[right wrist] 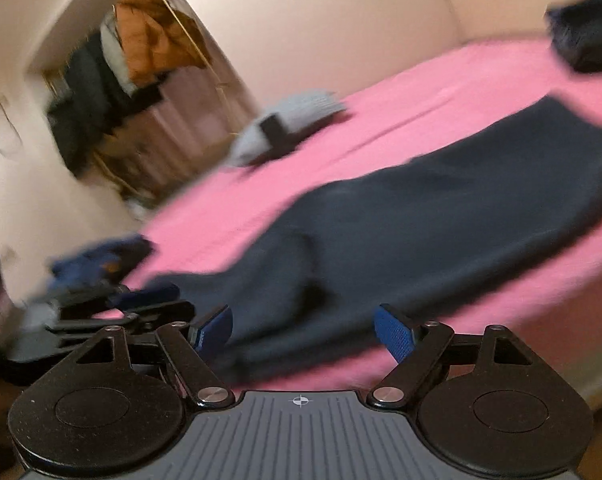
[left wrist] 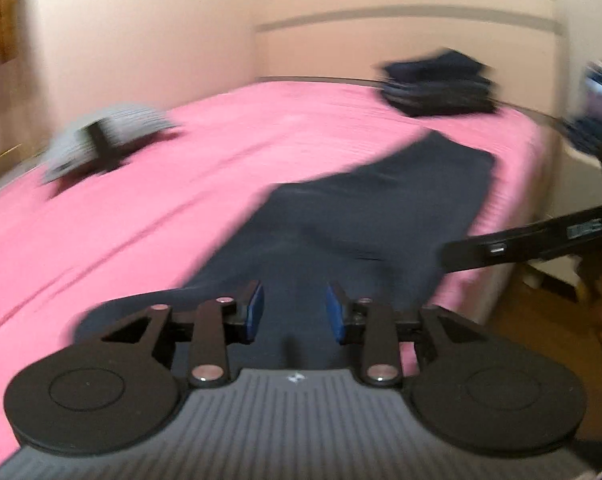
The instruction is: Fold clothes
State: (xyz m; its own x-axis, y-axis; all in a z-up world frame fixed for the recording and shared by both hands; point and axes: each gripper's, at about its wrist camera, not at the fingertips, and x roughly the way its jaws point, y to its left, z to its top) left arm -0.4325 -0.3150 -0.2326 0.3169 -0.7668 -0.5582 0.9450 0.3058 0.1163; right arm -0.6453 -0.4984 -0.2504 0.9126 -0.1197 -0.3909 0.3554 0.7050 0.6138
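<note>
Blue-padded left gripper [left wrist: 295,312] sits nearest the lens, jaws part open w/ a moderate gap, nothing between the pads; it hovers just over the near end of the dark navy garment [left wrist: 365,216], contact can't be told thru the blur. Garment lies spread lengthwise on the pink bed [left wrist: 149,208], running from near edge toward the far right. Far left on the bed: grey folded item [left wrist: 105,140] w/ a black strip across it. Far right, by the headboard: stack of dark folded clothes [left wrist: 437,84]. At right edge the other tool's black body pokes in.

Right wrist view: right gripper [right wrist: 305,332] has jaws wide open, empty, held just off the bed's near edge, facing the garment's [right wrist: 421,216] crumpled near end but apart from it. Left gripper [right wrist: 141,304] shows at lower left, blurred. Hanging coats [right wrist: 141,40] back left.
</note>
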